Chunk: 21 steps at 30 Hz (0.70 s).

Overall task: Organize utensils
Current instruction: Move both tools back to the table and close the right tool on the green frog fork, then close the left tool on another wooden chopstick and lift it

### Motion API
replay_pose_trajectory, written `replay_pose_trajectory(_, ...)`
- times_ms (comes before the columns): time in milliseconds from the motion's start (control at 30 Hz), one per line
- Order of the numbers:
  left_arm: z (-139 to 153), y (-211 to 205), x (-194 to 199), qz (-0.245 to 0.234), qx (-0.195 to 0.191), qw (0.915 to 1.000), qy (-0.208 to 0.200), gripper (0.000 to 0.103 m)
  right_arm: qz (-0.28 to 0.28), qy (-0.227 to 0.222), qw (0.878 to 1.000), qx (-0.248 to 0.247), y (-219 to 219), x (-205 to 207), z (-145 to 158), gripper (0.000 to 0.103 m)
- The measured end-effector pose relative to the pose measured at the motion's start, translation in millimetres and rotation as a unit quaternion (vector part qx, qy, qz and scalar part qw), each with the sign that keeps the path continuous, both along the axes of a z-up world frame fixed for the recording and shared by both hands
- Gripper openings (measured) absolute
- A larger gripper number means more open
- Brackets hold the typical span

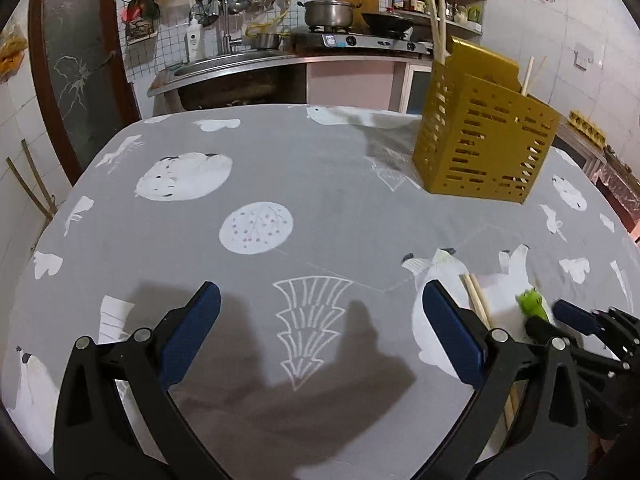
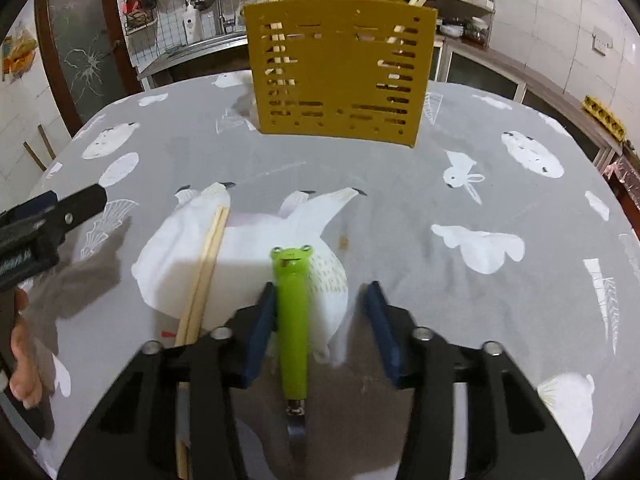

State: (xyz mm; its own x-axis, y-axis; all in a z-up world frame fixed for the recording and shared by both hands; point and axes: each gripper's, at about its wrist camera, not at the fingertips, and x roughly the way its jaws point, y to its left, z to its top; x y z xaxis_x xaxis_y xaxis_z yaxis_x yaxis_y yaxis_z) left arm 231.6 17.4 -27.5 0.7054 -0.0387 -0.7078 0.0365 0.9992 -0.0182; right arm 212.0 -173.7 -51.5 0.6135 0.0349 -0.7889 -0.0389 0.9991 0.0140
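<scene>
1. Your left gripper [image 1: 320, 320] stands with its blue-padded jaws spread wide over the grey cloth-covered table [image 1: 280, 184], nothing between them; only the white printed pattern and the gripper's shadow lie below.
2. Your right gripper [image 2: 320, 312] has its jaws apart around the lime-green plastic frog-headed utensil handle [image 2: 293, 320]. The left pad touches the handle's side; the right pad stands clear of it, so the handle is not clamped.
3. The utensil lies flat on the table near its near edge, frog head pointing toward the far edge; its metal end runs back under the gripper and cannot be identified.
4. A pair of pale wooden chopsticks [image 2: 204, 272] lies just left of the green utensil, roughly parallel to it, apart from it.
5. The mustard-yellow slotted plastic utensil holder [image 2: 340, 76] stands upright toward the table's far edge, with light wooden sticks [image 1: 438, 24] rising from it.
6. In the right wrist view, your left gripper sits at the left table edge, a hand [image 2: 24, 360] behind it.
</scene>
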Motion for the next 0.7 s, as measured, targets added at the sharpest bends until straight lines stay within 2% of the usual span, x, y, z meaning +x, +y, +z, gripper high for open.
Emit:
replay_pose_trajectory(33,0.2,-2.8,0.7,-0.003,0.000,1.0000,0.003,0.098,0.002,0.001,1.000,-0.004,1.1,2.0,1.0,0.022)
replay_pose_trajectory(67,-1.0,-5.7,0.5,-0.005,0.000,1.0000,0.006,0.098,0.004,0.004,1.000,-0.006,1.1,4.0,1.6,0.015)
replay_pose_trajectory(233,-7.4,-24.7,5.2,-0.018,-0.010,0.9992,0.033,0.098,0.000,0.005,1.000,-0.006,-10.8,9.0,4.8,0.016)
replay_pose_trajectory(467,-19.2,-62.0,10.0,-0.031,0.017,0.9978,0.056,0.098,-0.028,0.005,1.000,0.008,-48.7,9.0,3.0,0.016)
replay_pose_trajectory(700,-27.6,-68.9,9.2,-0.021,0.022,0.9971,0.070,0.097,-0.035,0.002,0.999,0.020,-65.8,8.9,1.2,0.016)
